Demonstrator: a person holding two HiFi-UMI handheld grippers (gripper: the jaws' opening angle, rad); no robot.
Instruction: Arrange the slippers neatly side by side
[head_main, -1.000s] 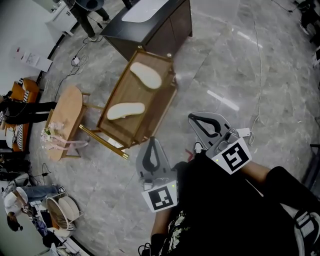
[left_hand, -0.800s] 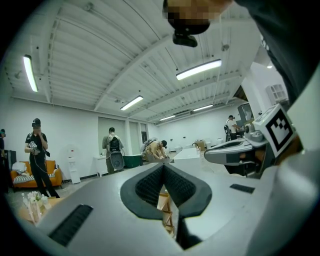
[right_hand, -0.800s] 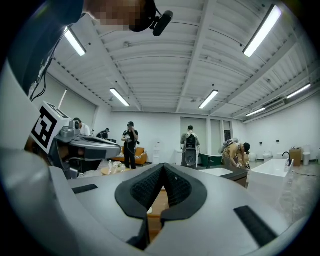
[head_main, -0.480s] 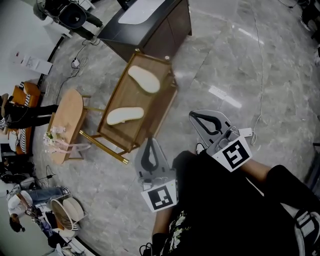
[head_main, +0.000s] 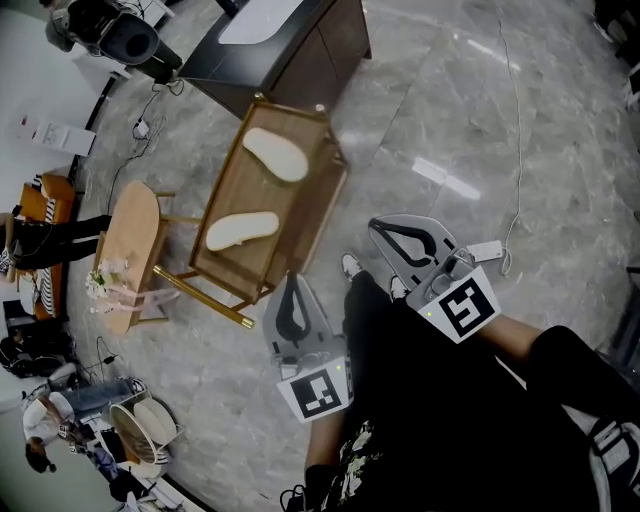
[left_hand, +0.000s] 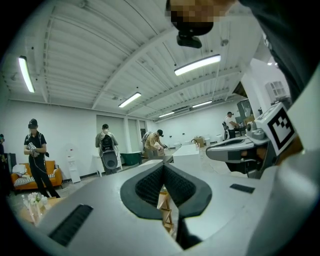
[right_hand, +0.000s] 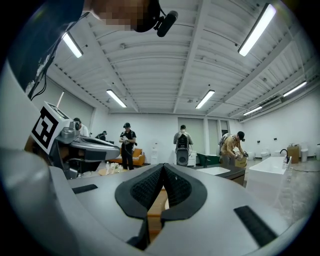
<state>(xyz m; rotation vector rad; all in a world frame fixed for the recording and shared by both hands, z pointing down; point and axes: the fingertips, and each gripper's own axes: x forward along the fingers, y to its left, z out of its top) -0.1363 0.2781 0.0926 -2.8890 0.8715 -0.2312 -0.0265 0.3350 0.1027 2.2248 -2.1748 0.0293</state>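
The head view showed the wooden counter (head_main: 300, 205) at upper left of centre. The upper slipper (head_main: 274, 154) lay near its far end. The lower slipper (head_main: 241, 229) lay well apart from it and at a different angle. The left hand-held gripper (head_main: 291, 280) and the right hand-held gripper (head_main: 380, 228) sat lower in the frame, clear of both. The gripper views hid the slippers but showed each pair of jaws pressed together on nothing, with ceiling lights (right_hand: 257, 29) above.
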